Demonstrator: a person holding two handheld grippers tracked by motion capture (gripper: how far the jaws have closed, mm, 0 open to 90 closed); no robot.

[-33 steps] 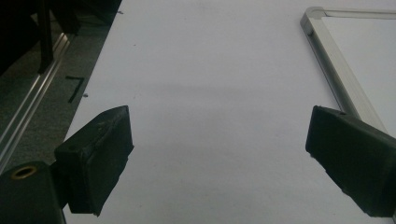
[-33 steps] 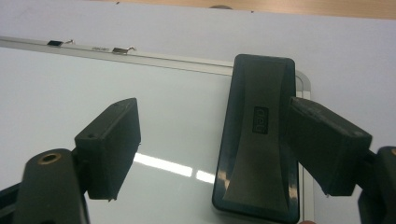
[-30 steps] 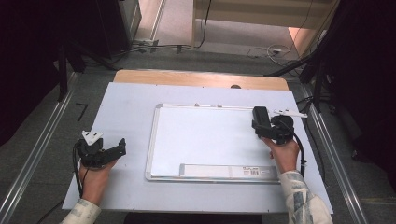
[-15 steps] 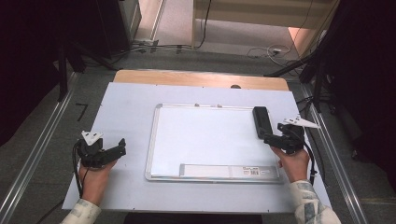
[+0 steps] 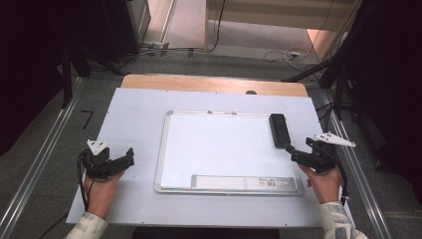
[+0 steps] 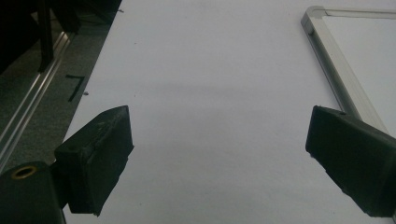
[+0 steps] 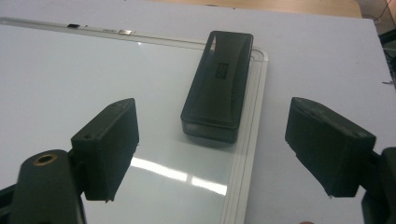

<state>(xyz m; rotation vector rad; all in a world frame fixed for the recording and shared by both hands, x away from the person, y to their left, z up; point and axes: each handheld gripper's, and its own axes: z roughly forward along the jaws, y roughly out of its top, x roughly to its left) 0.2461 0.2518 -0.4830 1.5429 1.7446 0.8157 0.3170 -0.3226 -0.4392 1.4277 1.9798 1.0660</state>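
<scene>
A whiteboard [image 5: 224, 149] with a metal frame lies flat in the middle of the table. A black eraser [image 5: 279, 130] rests on its right edge, also seen as the eraser [image 7: 218, 84] on the whiteboard [image 7: 70, 79] in the right gripper view. My right gripper [image 5: 293, 151] sits open just below the eraser, off the board's right side, with nothing between its jaws. My left gripper [image 5: 125, 158] stands open and empty on the table left of the board, whose frame corner [image 6: 327, 51] shows in the left gripper view.
The table [image 5: 134, 109] has a pale sheet over it, with a wooden strip [image 5: 214, 83] along the far edge. Metal rails [image 5: 40, 159] run along both sides. A label strip [image 5: 241, 181] lies along the board's near edge. Cables lie on the floor behind.
My right gripper let go of the eraser, leaving it on the board's right edge, and drew back toward the near right. The left gripper stayed put.
</scene>
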